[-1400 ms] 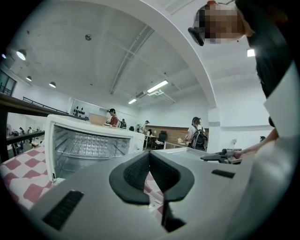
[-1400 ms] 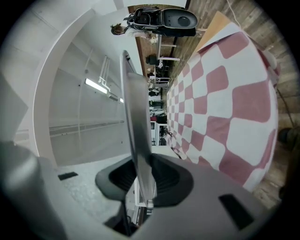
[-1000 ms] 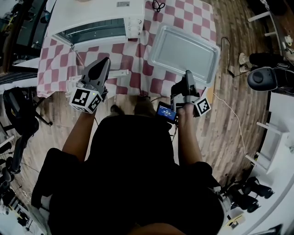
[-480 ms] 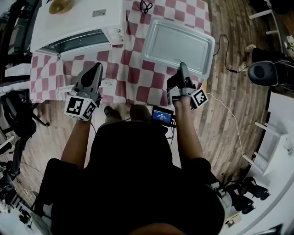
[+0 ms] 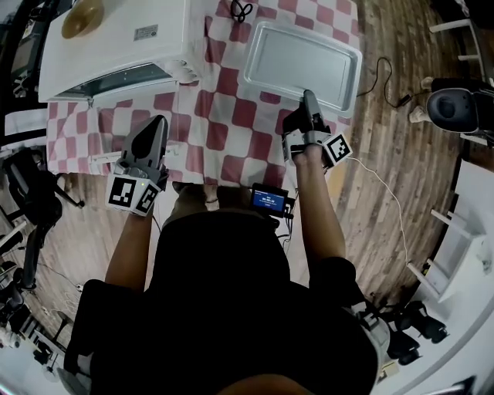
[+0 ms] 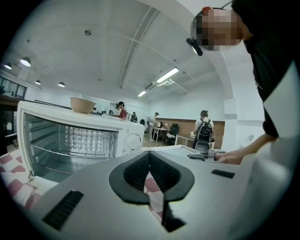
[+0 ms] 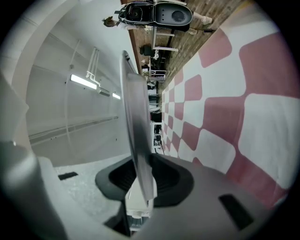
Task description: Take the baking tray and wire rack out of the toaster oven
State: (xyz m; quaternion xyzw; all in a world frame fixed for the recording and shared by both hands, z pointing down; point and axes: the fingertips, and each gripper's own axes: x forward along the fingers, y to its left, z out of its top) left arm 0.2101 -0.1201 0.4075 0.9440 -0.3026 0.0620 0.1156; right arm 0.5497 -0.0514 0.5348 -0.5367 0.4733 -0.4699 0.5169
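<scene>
The silver baking tray (image 5: 301,62) lies level over the red-checked tablecloth (image 5: 231,116), right of the white toaster oven (image 5: 116,46). My right gripper (image 5: 307,96) is shut on the tray's near rim. That rim (image 7: 136,131) runs edge-on between the pads in the right gripper view. The oven door hangs open, and the wire rack (image 6: 79,150) sits inside on its rails. My left gripper (image 5: 154,123) hovers in front of the oven near the table's front edge. It is shut, with its pads (image 6: 149,161) together and nothing held.
A tan bowl (image 5: 82,17) stands on top of the oven. A black cable (image 5: 243,9) lies at the table's far edge. A small lit screen (image 5: 268,199) hangs at the person's waist. Several people (image 6: 204,131) are in the room behind.
My right gripper has carried the tray forward and slightly down, further in over the tablecloth. My left gripper has shifted a little in front of the oven and stays shut.
</scene>
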